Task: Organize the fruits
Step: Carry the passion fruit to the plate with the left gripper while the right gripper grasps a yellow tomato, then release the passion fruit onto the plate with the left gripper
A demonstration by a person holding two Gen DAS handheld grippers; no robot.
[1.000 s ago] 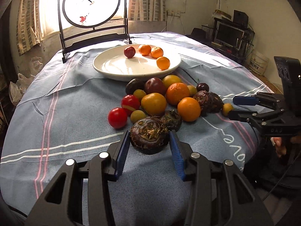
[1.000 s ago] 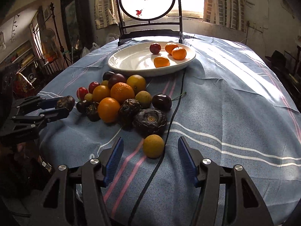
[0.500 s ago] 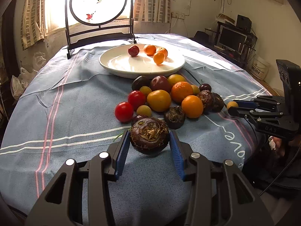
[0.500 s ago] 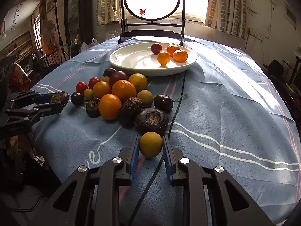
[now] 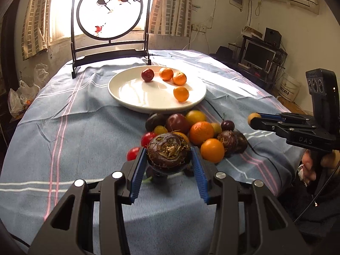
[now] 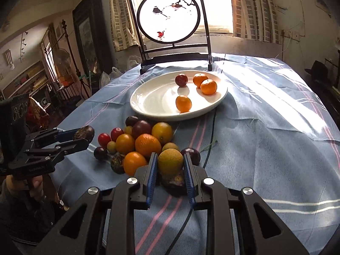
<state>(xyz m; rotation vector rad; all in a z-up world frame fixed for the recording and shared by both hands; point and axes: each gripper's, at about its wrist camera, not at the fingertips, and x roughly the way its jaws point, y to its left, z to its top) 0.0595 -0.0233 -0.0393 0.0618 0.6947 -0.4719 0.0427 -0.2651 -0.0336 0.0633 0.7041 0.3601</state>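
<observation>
A: What does each hand carry?

B: The left gripper [image 5: 169,166] is clamped on a dark, rough-skinned round fruit [image 5: 169,154] with dried fibres on top, held clear above the blue striped tablecloth [image 5: 74,131]. The right gripper [image 6: 170,171] is closed tight on a small yellow-green citrus [image 6: 170,162], also lifted, just above the near end of the fruit pile [image 6: 140,142].

A: And where should they go?

B: Probably the white plate [image 5: 127,97] at the far side of the pile, where three small oranges and a red plum-like fruit already lie.

A: How will the two handle?

B: I judge the dark fruit firm and fairly heavy; its coarse skin should hold well against the blue pads [image 5: 138,170]. They sit on its widest part, left and right, which looks right. The citrus looks light and smooth, with some give, so squeezing harder could bruise it. It is gripped across its middle.

A: Any risk?

B: Both are round, so they may roll on the shallow plate if let go from too high.
</observation>
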